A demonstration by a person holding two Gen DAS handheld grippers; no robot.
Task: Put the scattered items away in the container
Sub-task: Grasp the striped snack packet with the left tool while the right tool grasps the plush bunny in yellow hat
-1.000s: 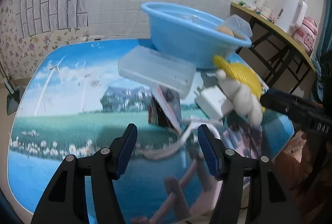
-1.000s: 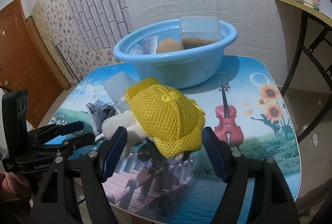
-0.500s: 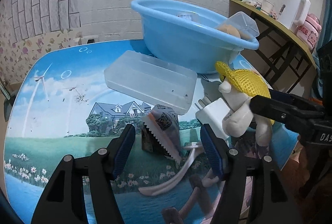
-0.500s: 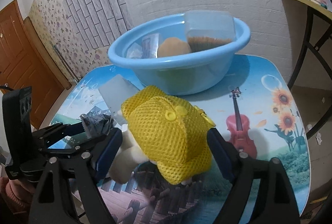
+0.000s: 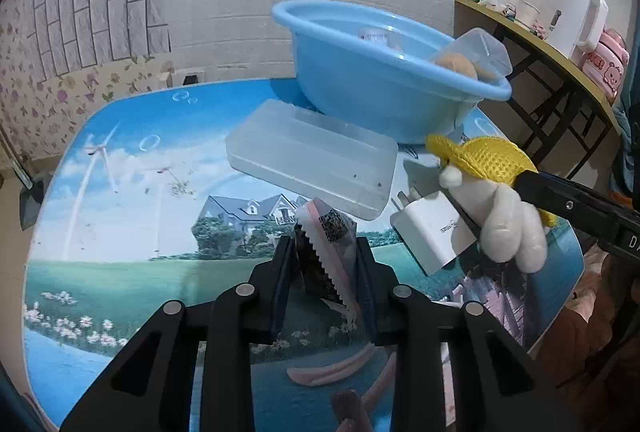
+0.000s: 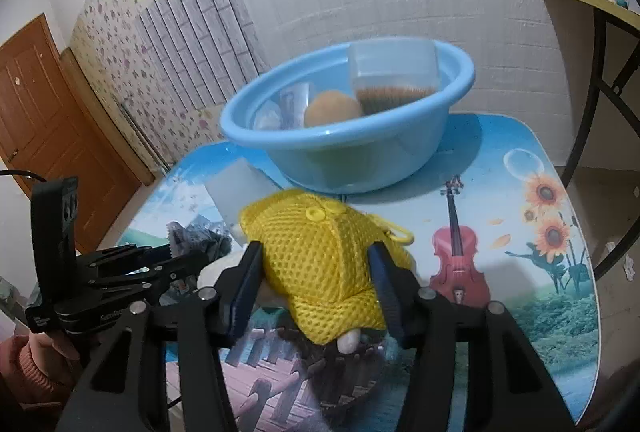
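Observation:
My left gripper [image 5: 325, 272] is shut on a dark snack packet [image 5: 326, 256] with a serrated edge, near the table's front. My right gripper [image 6: 316, 272] is shut on a white plush toy in a yellow mesh cap [image 6: 320, 264], which also shows in the left wrist view [image 5: 496, 200]. The blue basin [image 5: 380, 88] stands at the back of the table and holds a round bun [image 6: 332, 108], a clear tub [image 6: 394, 76] and other small items. The left gripper also shows in the right wrist view [image 6: 176, 258].
A clear plastic box [image 5: 312, 156] lies in front of the basin. A white plug charger [image 5: 434, 230] sits beside the toy. The table [image 5: 120, 212] has a printed landscape top. A side table [image 5: 560, 52] with a kettle and cups stands to the right.
My left gripper moved forward and closed on the snack packet. My right gripper closed on the plush toy in the yellow cap.

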